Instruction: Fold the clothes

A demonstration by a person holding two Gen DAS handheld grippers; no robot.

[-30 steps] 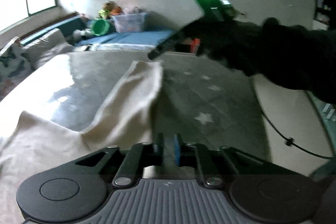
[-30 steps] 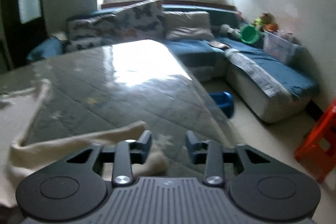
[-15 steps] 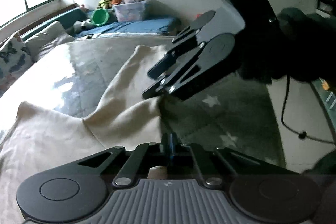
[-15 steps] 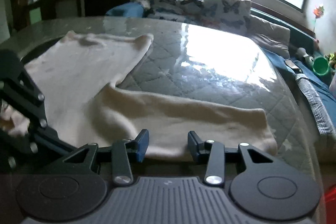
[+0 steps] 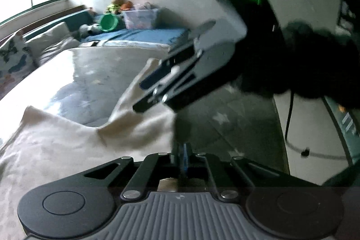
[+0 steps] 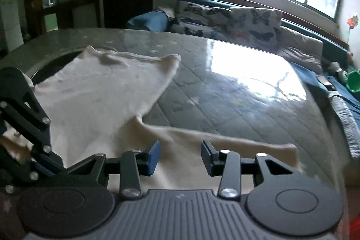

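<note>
A cream long-sleeved garment (image 6: 101, 100) lies spread on the grey quilted tabletop (image 6: 236, 105), one sleeve (image 6: 258, 150) stretched toward the right. My left gripper (image 5: 182, 147) is shut on the garment's near edge, and bunched cloth (image 6: 11, 145) shows at its black linkage (image 6: 27, 109) on the left of the right wrist view. My right gripper (image 6: 181, 156) hangs open just above the base of the sleeve, nothing between its blue pads. From the left wrist view the right gripper (image 5: 138, 97) hovers over the cream fabric (image 5: 67, 150), held by a dark-sleeved hand (image 5: 315, 64).
A blue sofa (image 6: 333, 48) with butterfly cushions (image 6: 236, 19) runs along the windows behind the table. A green bucket (image 5: 109, 23) and a clear storage box (image 5: 140, 19) sit on it. A black cable (image 5: 289, 118) hangs at the table's right edge. Dark cabinets (image 6: 67, 3) stand at the back left.
The left jaws closed on the garment's edge. The right gripper swung from the table's far edge to above the sleeve, close by the left gripper, and rolled.
</note>
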